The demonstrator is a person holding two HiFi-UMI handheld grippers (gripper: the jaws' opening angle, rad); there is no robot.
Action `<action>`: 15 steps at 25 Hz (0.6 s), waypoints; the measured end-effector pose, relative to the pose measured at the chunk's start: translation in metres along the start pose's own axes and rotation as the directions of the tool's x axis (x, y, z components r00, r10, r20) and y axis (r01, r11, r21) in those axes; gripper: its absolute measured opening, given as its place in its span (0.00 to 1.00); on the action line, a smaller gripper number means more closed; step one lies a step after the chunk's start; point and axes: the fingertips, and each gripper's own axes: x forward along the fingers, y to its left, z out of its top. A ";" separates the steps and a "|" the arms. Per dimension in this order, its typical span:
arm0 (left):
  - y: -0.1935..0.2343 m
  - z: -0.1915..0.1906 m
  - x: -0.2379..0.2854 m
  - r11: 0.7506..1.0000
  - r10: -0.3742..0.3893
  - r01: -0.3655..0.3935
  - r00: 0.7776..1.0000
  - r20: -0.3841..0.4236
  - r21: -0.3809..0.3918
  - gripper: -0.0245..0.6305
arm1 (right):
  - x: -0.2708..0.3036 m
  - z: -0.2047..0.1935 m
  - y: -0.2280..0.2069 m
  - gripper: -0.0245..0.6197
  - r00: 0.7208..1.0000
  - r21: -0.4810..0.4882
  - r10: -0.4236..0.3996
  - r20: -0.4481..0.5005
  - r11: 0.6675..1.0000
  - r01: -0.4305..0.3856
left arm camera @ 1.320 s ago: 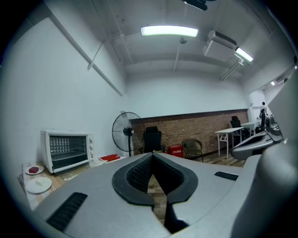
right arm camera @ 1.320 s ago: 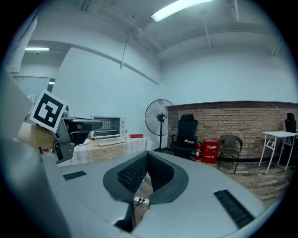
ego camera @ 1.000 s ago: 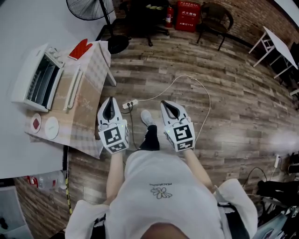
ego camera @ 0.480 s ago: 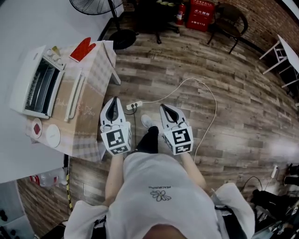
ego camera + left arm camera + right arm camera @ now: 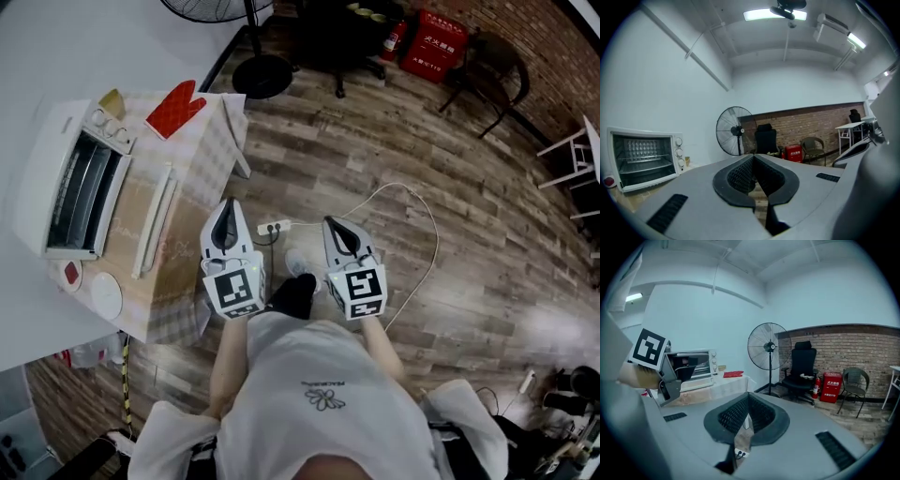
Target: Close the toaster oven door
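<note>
Beside the toaster oven (image 5: 66, 178) lies a red mitt (image 5: 175, 108) (door (image 5: 141, 220) down).

White toaster oven (image 5: 67, 178) (red mitt (image 5: 176, 107))

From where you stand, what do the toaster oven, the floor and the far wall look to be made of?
Toaster oven: probably white painted metal, smooth and slightly glossy, with shiny wire racks inside.
Floor: wood or wood-look planks, with visible grain, staggered seams and a soft sheen.
Far wall: bare reddish brick along the lower part, with mortar lines showing.
</note>
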 end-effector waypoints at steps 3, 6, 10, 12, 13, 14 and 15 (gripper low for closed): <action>0.026 0.007 0.025 0.994 0.099 -0.098 0.995 0.012 -0.039 0.06 | 0.048 0.033 -0.012 0.05 0.997 -0.051 0.071 0.015 0.996 -0.070; 0.057 0.012 0.043 0.979 0.195 -0.193 0.981 0.018 -0.063 0.06 | 0.094 0.069 -0.008 0.05 0.985 -0.125 0.167 0.037 0.979 -0.161; 0.103 0.006 0.043 0.939 0.335 -0.334 0.942 -0.003 -0.084 0.06 | 0.142 0.105 0.018 0.05 0.951 -0.231 0.305 0.053 0.930 -0.285; 0.127 0.001 0.030 0.904 0.418 -0.418 0.908 -0.025 -0.088 0.06 | 0.161 0.117 0.035 0.05 0.927 -0.291 0.373 0.048 0.893 -0.344; 0.138 -0.001 0.020 0.879 0.467 -0.469 0.883 -0.036 -0.089 0.06 | 0.170 0.122 0.043 0.05 0.912 -0.324 0.409 0.040 0.868 -0.375; 0.149 -0.002 0.008 0.848 0.521 -0.523 0.852 -0.048 -0.089 0.06 | 0.180 0.126 0.050 0.05 0.894 -0.354 0.447 0.031 0.841 -0.409; 0.159 -0.002 -0.005 0.812 0.575 -0.578 0.816 -0.057 -0.088 0.06 | 0.189 0.129 0.057 0.05 0.875 -0.375 0.484 0.021 0.815 -0.442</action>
